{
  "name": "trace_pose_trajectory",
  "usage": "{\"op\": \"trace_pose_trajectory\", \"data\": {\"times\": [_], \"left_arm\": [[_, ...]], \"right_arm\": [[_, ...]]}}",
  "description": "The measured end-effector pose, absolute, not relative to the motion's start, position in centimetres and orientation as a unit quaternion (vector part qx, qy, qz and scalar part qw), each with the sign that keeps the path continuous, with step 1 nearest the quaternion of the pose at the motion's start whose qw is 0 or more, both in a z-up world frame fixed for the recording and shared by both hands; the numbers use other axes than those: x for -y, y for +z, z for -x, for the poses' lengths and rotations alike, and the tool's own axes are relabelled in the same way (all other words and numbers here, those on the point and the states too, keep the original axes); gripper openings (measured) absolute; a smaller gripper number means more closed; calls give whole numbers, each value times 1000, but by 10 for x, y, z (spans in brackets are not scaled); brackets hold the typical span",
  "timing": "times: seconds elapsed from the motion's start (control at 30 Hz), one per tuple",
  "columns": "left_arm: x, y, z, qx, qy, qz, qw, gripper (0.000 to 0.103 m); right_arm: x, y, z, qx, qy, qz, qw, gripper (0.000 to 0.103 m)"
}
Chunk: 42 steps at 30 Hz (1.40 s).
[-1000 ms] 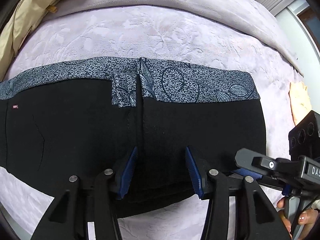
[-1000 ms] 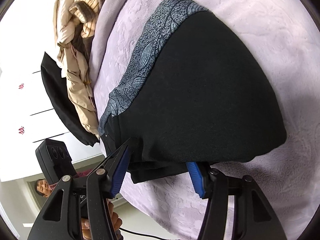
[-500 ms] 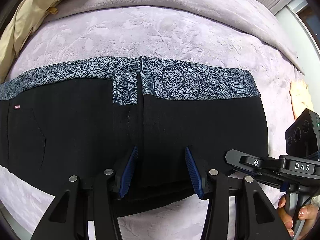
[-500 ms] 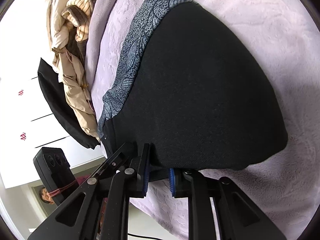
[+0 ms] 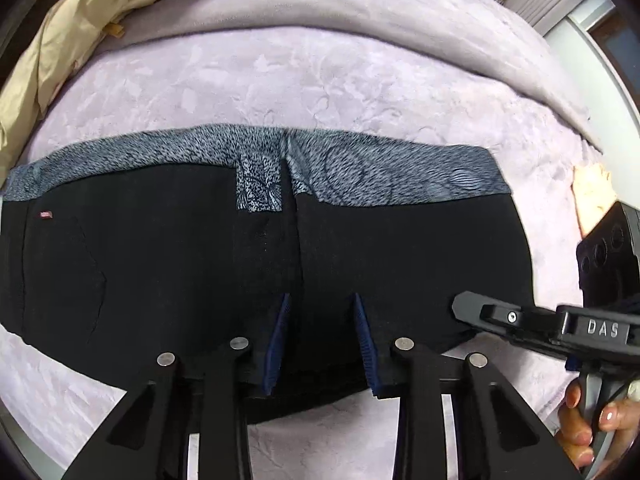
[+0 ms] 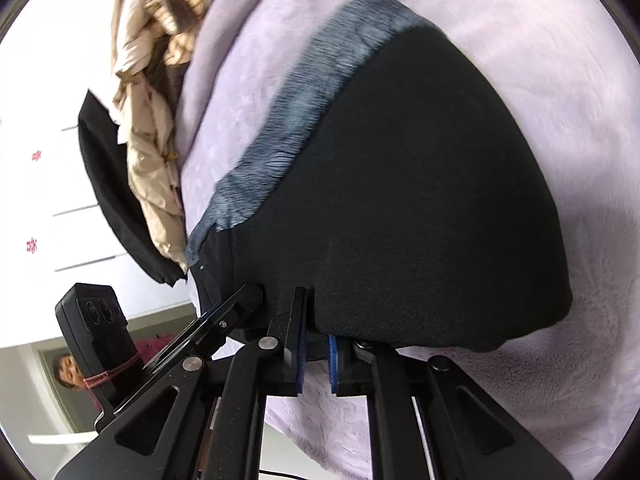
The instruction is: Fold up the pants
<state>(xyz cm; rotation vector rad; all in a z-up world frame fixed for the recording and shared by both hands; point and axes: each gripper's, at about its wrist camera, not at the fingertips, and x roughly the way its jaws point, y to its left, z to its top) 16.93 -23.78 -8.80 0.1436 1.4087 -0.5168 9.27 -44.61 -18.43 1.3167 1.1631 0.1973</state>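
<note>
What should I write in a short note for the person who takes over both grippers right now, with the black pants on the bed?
Left gripper: open, fingers on either side of the near edge of the pants; nothing pinched yet.
Right gripper: nearly shut on the same edge, nearer the end; cloth sits between its pads.
The pants lie flat on the purple blanket, patterned waistband on the far side.
Done: pants laid out, right grasp made. Left: close the left gripper, then make the fold.
</note>
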Motion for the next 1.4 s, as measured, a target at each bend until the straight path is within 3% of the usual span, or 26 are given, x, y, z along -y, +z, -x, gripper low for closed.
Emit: {"op": "trace_pose_trajectory", "data": {"times": [0.37, 0.43, 0.47, 0.6, 0.77, 0.97, 1.07, 1.17, 1.23, 1.4], "left_arm": [[218, -105, -158, -653, -205, -71, 726, 36], [219, -101, -157, -647, -191, -79, 734, 60], [217, -99, -156, -645, -185, -81, 737, 64], [201, -85, -156, -640, -175, -70, 745, 65], [197, -66, -164, -624, -172, -69, 759, 65], [249, -64, -186, -612, -206, -72, 760, 65], [278, -88, -191, -621, -214, -99, 748, 65], [274, -113, -188, -628, -189, -140, 742, 65], [260, -123, -187, -636, -195, -111, 738, 65], [256, -109, -170, -632, -184, -154, 737, 65]], "right_arm": [[426, -194, -100, -555, 89, -527, 637, 8], [426, -188, -101, -559, 92, -520, 639, 13], [426, -185, -102, -566, 95, -514, 638, 17], [421, -157, -103, -583, 140, -454, 659, 41], [460, -118, -95, -536, 129, -386, 739, 51], [527, -176, -114, -519, 54, -468, 713, 52], [524, -209, -125, -549, 68, -494, 671, 39], [513, -189, -125, -539, 90, -477, 689, 39], [511, -185, -124, -544, 93, -464, 693, 39], [512, -179, -122, -579, 13, -394, 714, 52]]}}
